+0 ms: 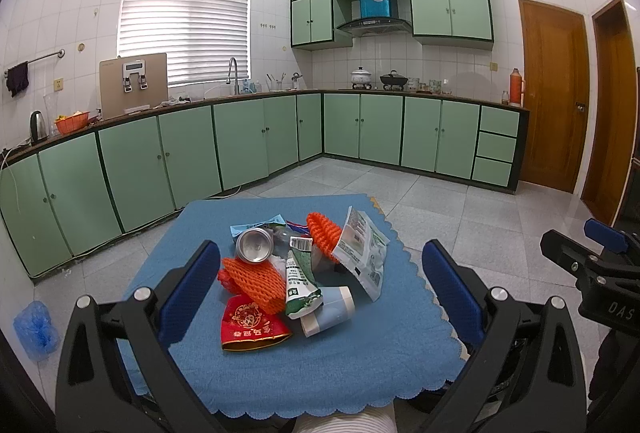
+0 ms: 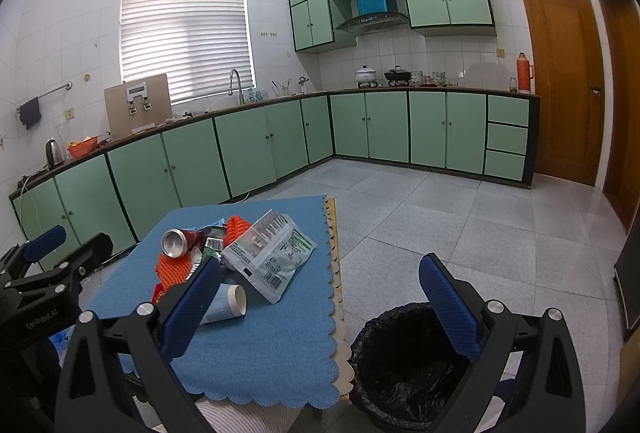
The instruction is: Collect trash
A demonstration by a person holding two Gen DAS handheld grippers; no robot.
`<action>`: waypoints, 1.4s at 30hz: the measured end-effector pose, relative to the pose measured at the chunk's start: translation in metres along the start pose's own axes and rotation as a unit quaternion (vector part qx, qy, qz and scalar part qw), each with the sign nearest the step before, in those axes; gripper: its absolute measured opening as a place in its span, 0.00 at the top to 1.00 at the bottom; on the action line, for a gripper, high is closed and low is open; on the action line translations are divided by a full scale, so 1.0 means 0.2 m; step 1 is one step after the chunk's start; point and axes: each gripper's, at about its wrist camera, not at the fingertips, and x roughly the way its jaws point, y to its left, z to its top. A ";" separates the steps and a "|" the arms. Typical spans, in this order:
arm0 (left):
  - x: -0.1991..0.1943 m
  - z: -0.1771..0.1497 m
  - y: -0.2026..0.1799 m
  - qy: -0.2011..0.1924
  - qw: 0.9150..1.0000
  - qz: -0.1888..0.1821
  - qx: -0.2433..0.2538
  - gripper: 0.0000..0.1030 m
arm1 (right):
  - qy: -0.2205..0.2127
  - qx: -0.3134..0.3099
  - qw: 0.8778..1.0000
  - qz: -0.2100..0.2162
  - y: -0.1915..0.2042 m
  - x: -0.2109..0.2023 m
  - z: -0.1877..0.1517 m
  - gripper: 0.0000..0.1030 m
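Both my left gripper [image 1: 320, 285] and right gripper [image 2: 320, 297] gape open and empty above the blue scalloped tablecloth [image 1: 340, 361], near the silver aluminium can [image 1: 255, 245] and black-lined trash bin [image 2: 404, 365].

Green cabinets [image 1: 248, 141] line two walls; a kettle [image 1: 37, 125] stands beside an orange basket [image 1: 72, 123]; wooden door [image 1: 554, 93] shut.

Landmark: trash pile [image 1: 296, 265] in the middle of the blue cloth [image 1: 340, 373].
Near side of pile: bare cloth, free.
Left and right of pile: bare cloth strips, free.
Right of pile, beyond the cloth's edge: black-lined bin [image 2: 404, 365], mouth open, unobstructed above.
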 end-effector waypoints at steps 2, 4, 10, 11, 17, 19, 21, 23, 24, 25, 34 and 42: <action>0.00 0.00 0.00 0.000 1.000 0.000 0.000 0.05 | 0.000 0.001 1.000 -0.001 0.00 0.00 0.00 0.06; 0.00 0.00 0.00 0.000 1.000 0.000 0.000 0.05 | 0.000 0.001 1.000 -0.001 0.00 0.00 0.00 0.06; 0.00 0.00 0.00 0.000 1.000 0.000 0.000 0.05 | 0.000 0.001 1.000 0.000 0.01 0.00 0.00 0.06; 0.00 0.00 0.00 0.000 1.000 0.000 0.000 0.05 | 0.000 0.001 1.000 0.000 0.01 0.00 0.00 0.06; 0.00 0.00 0.00 0.001 1.000 0.000 0.000 0.05 | -0.001 0.002 1.000 -0.001 0.01 0.00 0.00 0.06; 0.00 0.00 0.00 0.001 1.000 0.000 0.000 0.05 | -0.001 0.002 1.000 -0.001 0.01 0.00 0.01 0.06; 0.00 0.00 0.00 0.001 1.000 0.000 0.000 0.05 | -0.001 0.002 1.000 -0.001 0.01 0.00 0.01 0.06; 0.00 0.00 0.00 0.001 1.000 0.000 0.000 0.05 | 0.000 0.002 1.000 -0.001 0.02 0.00 0.01 0.06; 0.00 0.00 0.00 0.001 1.000 0.000 0.000 0.05 | 0.000 0.003 1.000 0.000 0.01 0.00 0.01 0.06; 0.00 0.00 0.00 0.002 1.000 0.000 0.000 0.05 | 0.000 0.003 1.000 -0.001 0.02 0.00 0.01 0.06; 0.04 -0.01 0.00 0.008 1.000 0.000 -0.002 0.05 | 0.001 0.005 1.000 -0.001 0.02 0.00 0.01 0.06; 0.12 -0.05 0.06 -0.003 1.000 0.006 -0.008 0.05 | 0.003 0.007 1.000 -0.007 0.02 0.08 -0.01 0.06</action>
